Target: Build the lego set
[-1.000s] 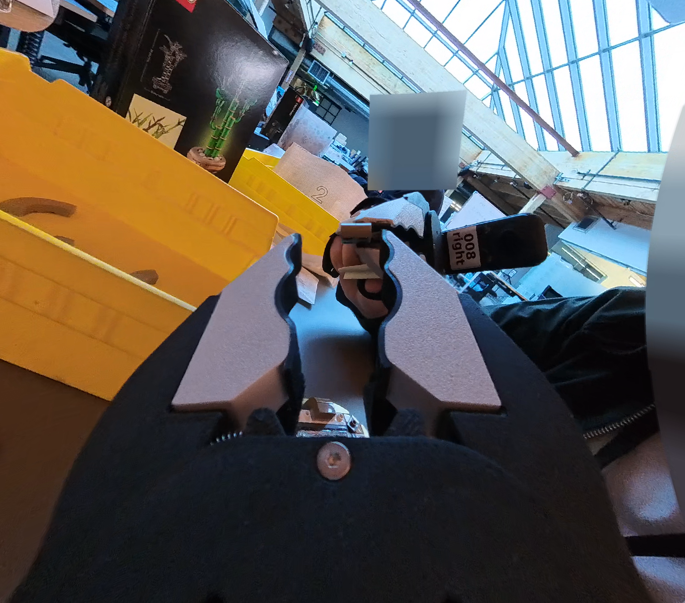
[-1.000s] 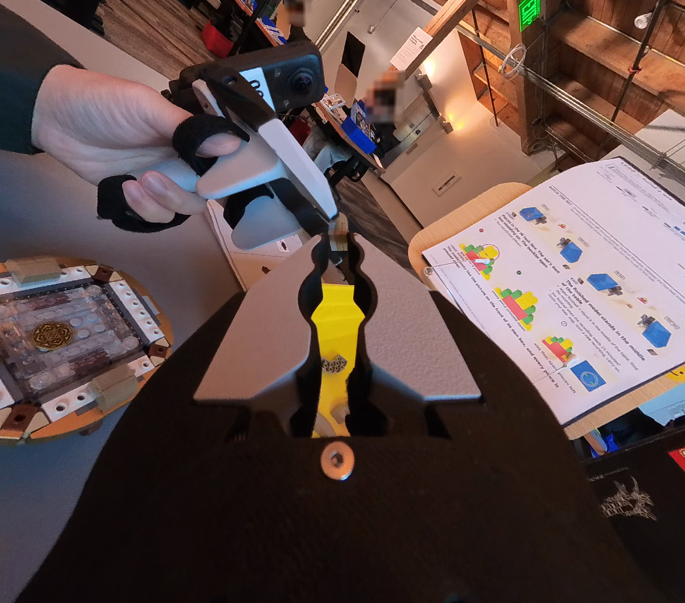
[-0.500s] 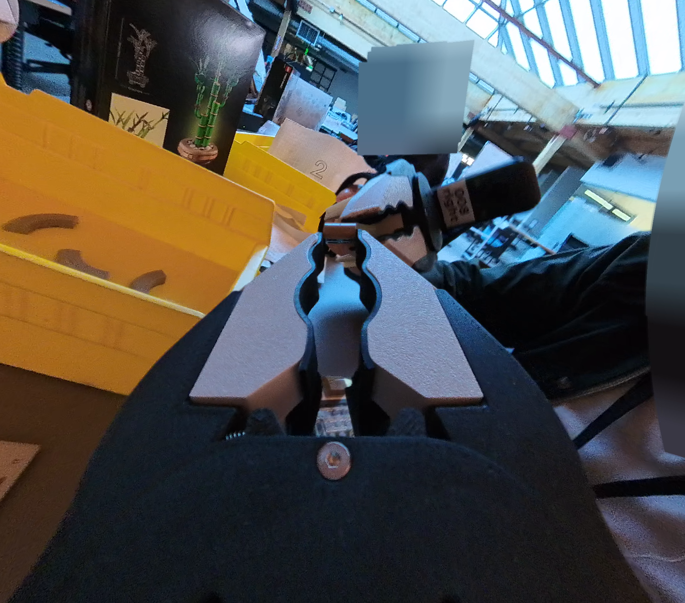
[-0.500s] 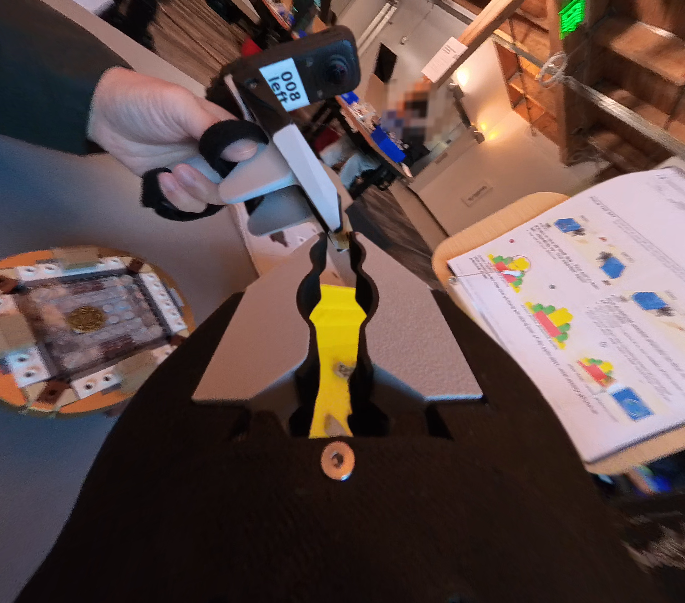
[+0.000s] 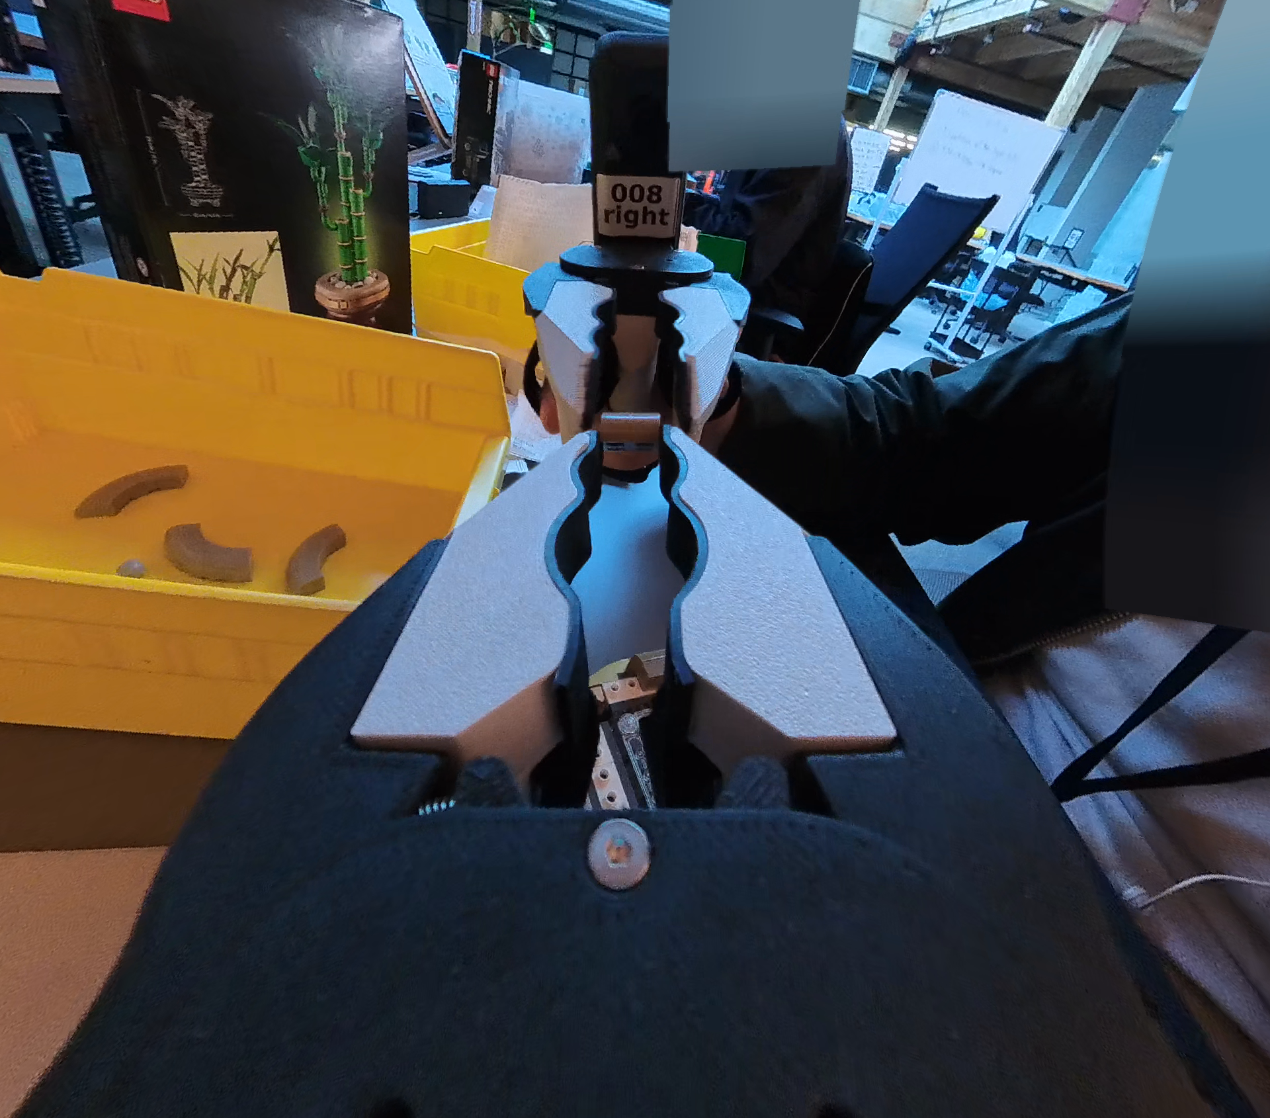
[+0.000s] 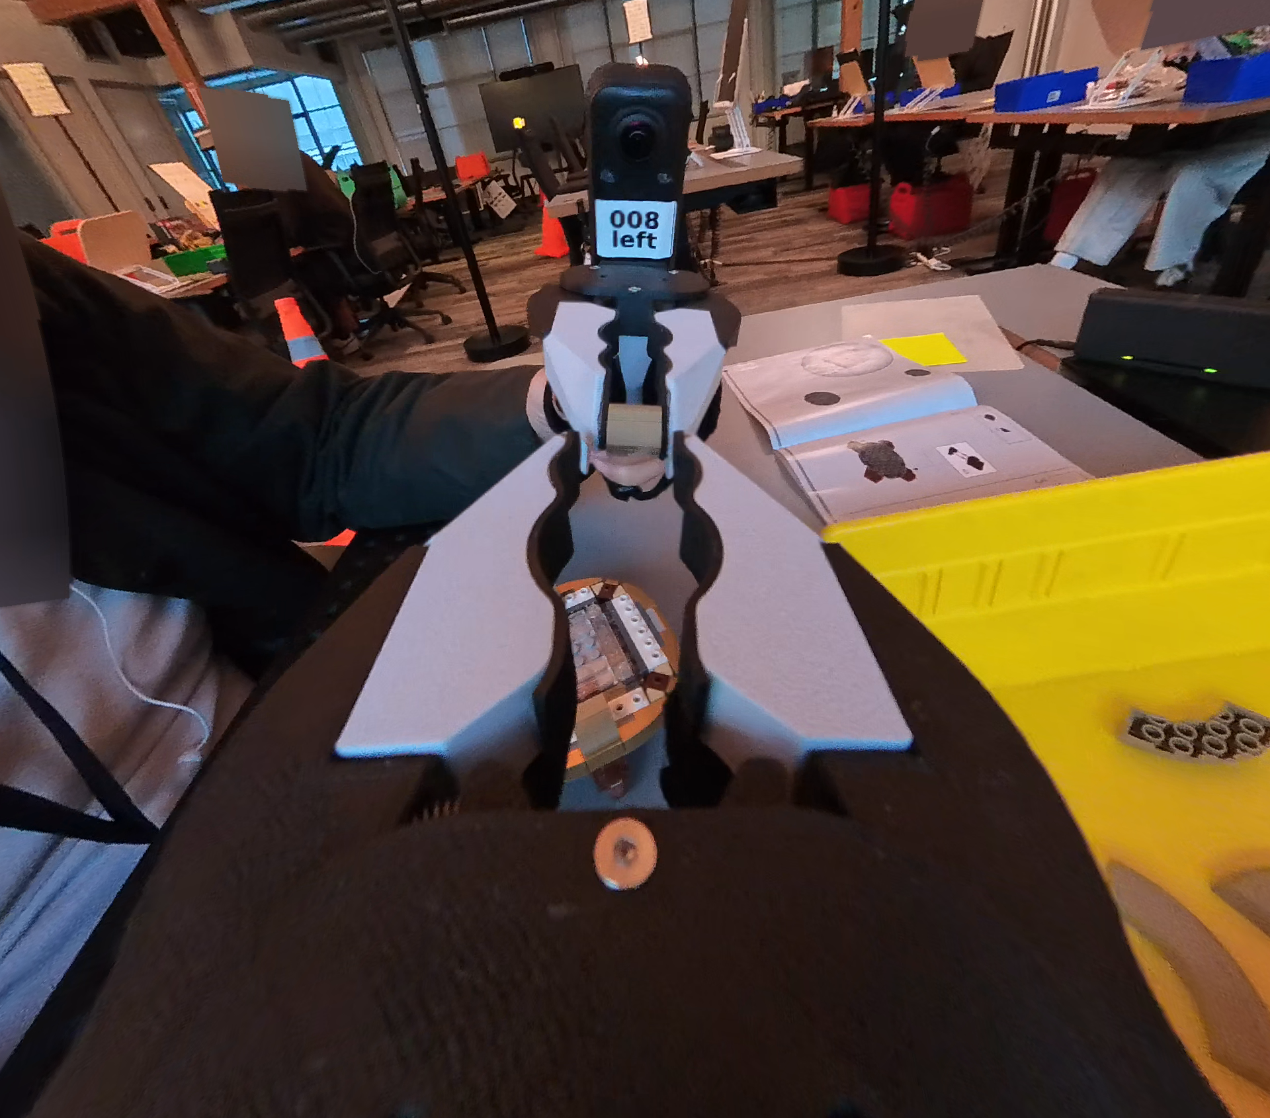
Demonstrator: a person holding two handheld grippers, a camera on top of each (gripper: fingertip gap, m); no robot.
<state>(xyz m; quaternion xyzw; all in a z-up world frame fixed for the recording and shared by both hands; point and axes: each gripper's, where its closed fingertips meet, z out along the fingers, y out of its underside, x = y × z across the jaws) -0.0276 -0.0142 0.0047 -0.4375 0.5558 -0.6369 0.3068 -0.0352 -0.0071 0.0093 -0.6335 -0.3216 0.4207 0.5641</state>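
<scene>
Left gripper (image 5: pixel 629 439) and right gripper (image 6: pixel 629 446) tip to tip, both pinching small tan brick (image 6: pixel 633 425) above round base (image 6: pixel 618 659). Risk: uneven release drops brick.

The left gripper (image 5: pixel 629 442) pinches a small tan brick (image 5: pixel 629 424) at its fingertips, facing the right gripper (image 5: pixel 636 391). A yellow bin (image 5: pixel 288 391) alongside holds 3 curved brown pieces (image 5: pixel 206 549).
</scene>
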